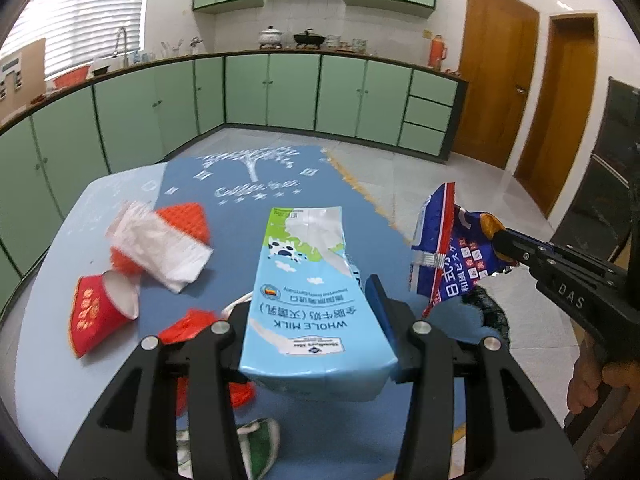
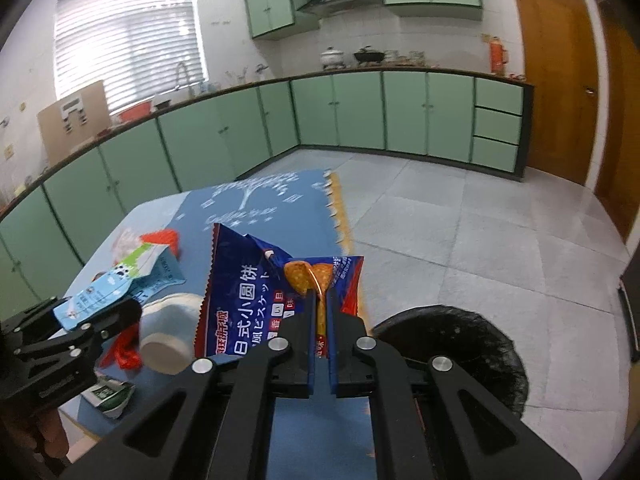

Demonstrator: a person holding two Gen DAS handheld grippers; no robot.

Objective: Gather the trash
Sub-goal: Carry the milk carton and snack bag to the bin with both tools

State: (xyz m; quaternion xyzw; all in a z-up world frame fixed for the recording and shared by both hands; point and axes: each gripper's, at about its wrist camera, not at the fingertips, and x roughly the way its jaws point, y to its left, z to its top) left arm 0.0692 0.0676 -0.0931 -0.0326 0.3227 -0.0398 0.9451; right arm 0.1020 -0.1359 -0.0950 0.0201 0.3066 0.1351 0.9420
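In the left wrist view my left gripper (image 1: 308, 296) is shut on a light blue whole-milk carton (image 1: 304, 264), which is lifted above the table. The same carton (image 2: 120, 284) and the left gripper (image 2: 94, 320) show at the left of the right wrist view. My right gripper (image 2: 320, 300) is shut on the edge of a dark blue biscuit bag (image 2: 248, 284), which hangs in the air. The bag (image 1: 444, 248) and right gripper (image 1: 502, 246) also show at the right of the left wrist view. A black-lined trash bin (image 2: 460, 344) stands on the floor just right of the bag.
On the table's blue cloth (image 1: 240, 184) lie a red paper cup (image 1: 100, 316), a white paper wrapper (image 1: 160, 248) over an orange-red mesh piece (image 1: 188, 220), a red wrapper (image 1: 188, 326) and a green-white carton (image 1: 256, 444). A white cup (image 2: 168, 332) lies beside them. Green cabinets line the walls.
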